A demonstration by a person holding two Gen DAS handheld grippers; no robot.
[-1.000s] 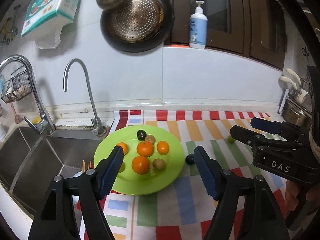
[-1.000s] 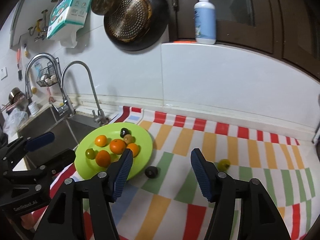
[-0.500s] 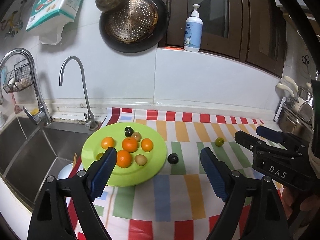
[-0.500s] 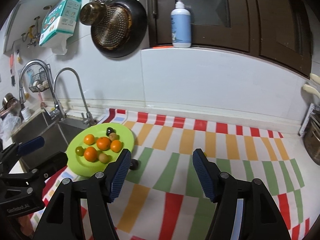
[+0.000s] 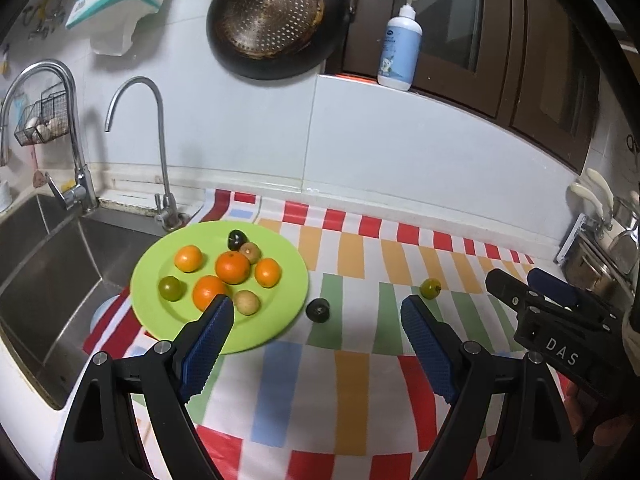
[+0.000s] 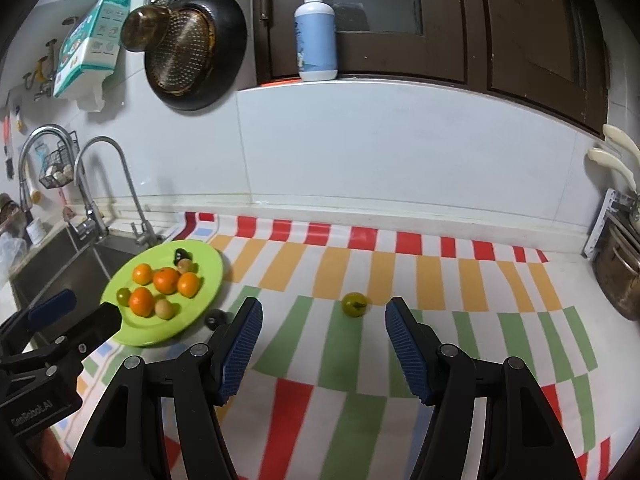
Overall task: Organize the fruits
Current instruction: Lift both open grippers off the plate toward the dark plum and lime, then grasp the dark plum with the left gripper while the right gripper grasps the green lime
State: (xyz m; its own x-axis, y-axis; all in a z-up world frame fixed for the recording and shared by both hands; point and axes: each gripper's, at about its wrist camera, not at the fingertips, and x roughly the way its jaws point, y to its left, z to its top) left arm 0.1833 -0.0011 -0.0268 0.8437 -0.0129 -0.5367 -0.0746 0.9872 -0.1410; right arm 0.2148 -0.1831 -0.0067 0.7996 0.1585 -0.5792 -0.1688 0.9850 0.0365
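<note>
On a striped mat (image 5: 352,364) beside a steel sink (image 5: 44,264), a green plate (image 5: 288,300) holds the gathered fruit: four oranges (image 5: 233,267), one green fruit (image 5: 171,288) at its left edge, two small brownish fruits (image 5: 247,302) and a dark one (image 5: 237,239) at the back. Two pieces lie off the plate on the mat: a dark fruit (image 5: 318,309) just beside the plate's right rim, and a small green fruit (image 6: 354,304) well apart from it toward the mat's middle.

The left gripper (image 5: 316,332) hangs above the mat with its jaws spread and nothing between them; the dark loose fruit sits on the mat beyond the gap, and the left blue pad (image 5: 206,340) overlaps the plate's near rim in the left wrist view. The right gripper (image 6: 322,336) is likewise spread and empty, with the loose green fruit lying on the mat beyond its fingertips.

Behind the mat rises a white tiled wall with two taps (image 5: 136,128) over the sink, a hanging pan (image 5: 276,20) with a strainer in it, and a pump bottle (image 5: 400,48) on the ledge by dark cabinet doors. A metal pot (image 6: 618,276) stands at the counter's right end.
</note>
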